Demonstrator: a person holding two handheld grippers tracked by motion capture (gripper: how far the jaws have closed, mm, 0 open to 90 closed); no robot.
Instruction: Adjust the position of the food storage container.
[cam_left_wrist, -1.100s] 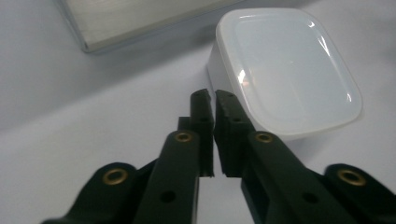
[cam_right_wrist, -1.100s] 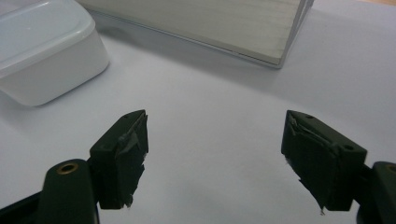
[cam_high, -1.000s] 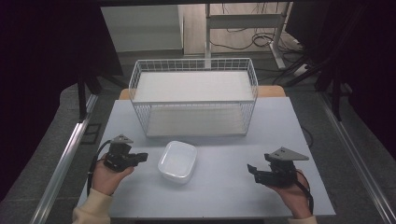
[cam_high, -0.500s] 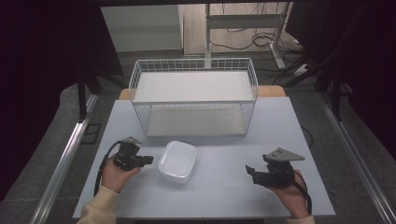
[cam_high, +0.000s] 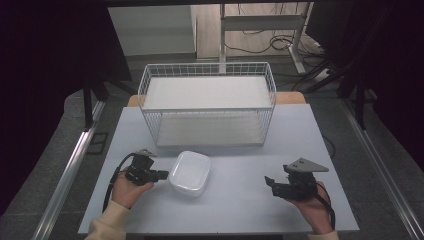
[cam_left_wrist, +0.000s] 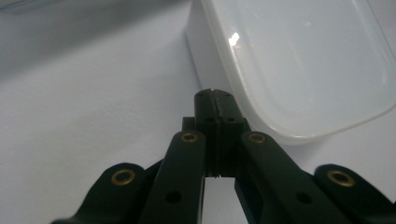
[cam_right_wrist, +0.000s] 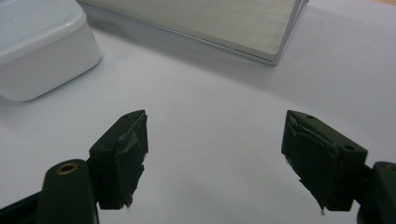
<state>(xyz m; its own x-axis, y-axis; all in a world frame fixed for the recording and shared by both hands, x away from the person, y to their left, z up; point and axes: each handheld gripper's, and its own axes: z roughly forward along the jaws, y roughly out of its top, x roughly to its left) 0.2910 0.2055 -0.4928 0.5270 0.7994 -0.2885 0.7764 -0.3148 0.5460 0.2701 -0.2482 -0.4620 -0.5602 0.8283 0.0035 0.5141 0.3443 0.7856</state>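
A white plastic container (cam_high: 190, 172) with rounded corners lies on the table (cam_high: 240, 200) in front of the wire basket (cam_high: 207, 102). My left gripper (cam_high: 163, 175) is shut, its tips right at the container's left edge. In the left gripper view the shut jaws of the left gripper (cam_left_wrist: 215, 96) rest beside the container's rim (cam_left_wrist: 280, 133) with nothing between them. My right gripper (cam_high: 270, 181) stands open at the front right, well apart from the container. In the right gripper view the right gripper (cam_right_wrist: 215, 154) has only bare table between its jaws, and the container (cam_right_wrist: 42, 46) is farther off at the upper left.
The white wire basket stands at the back centre with a pale board (cam_right_wrist: 210, 18) as its floor. Dark floor and metal rails (cam_high: 70, 170) flank the table. Cables and a desk frame (cam_high: 260, 30) lie beyond the basket.
My left gripper has moved right across the table up to the container's left edge. The right gripper has stayed almost still.
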